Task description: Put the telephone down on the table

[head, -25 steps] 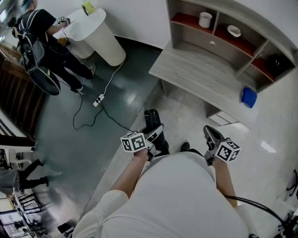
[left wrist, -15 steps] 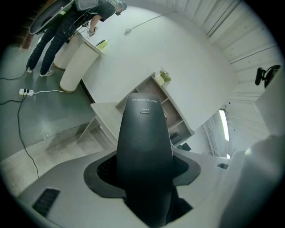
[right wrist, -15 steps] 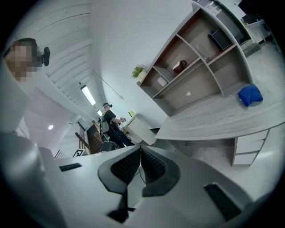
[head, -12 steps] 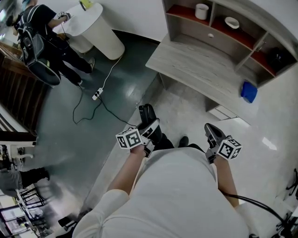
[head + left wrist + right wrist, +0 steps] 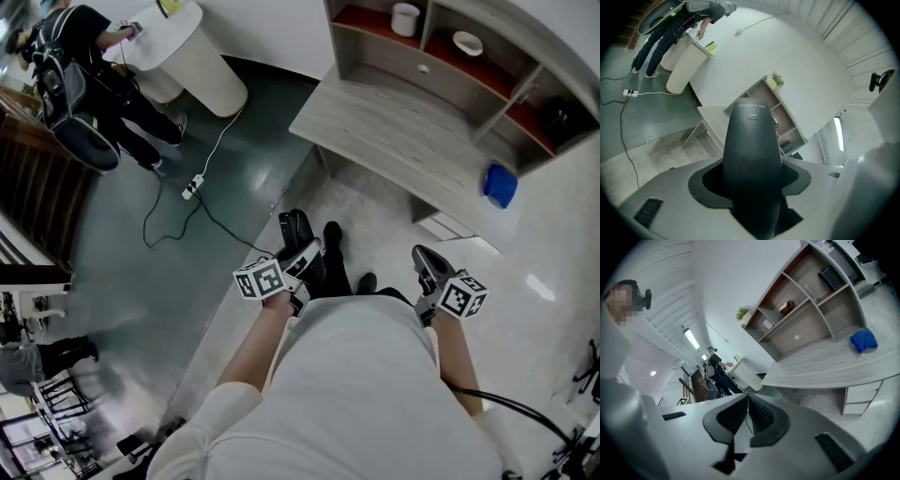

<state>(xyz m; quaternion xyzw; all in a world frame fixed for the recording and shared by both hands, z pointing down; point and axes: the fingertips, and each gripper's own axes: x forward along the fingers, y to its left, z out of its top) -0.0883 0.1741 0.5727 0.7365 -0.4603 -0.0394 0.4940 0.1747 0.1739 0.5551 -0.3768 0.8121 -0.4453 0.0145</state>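
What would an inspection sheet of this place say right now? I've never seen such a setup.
Surface: wooden table, bare except for one blue thing.
Job's things: black telephone, not yet on the table.
Clutter: blue thing on the table; white cup and bowl on its shelves.
Grippers: left gripper shut on the telephone; right gripper shut, empty.
Cables: power strip with cords across the dark floor.
Surroundings: a person at a white stand.
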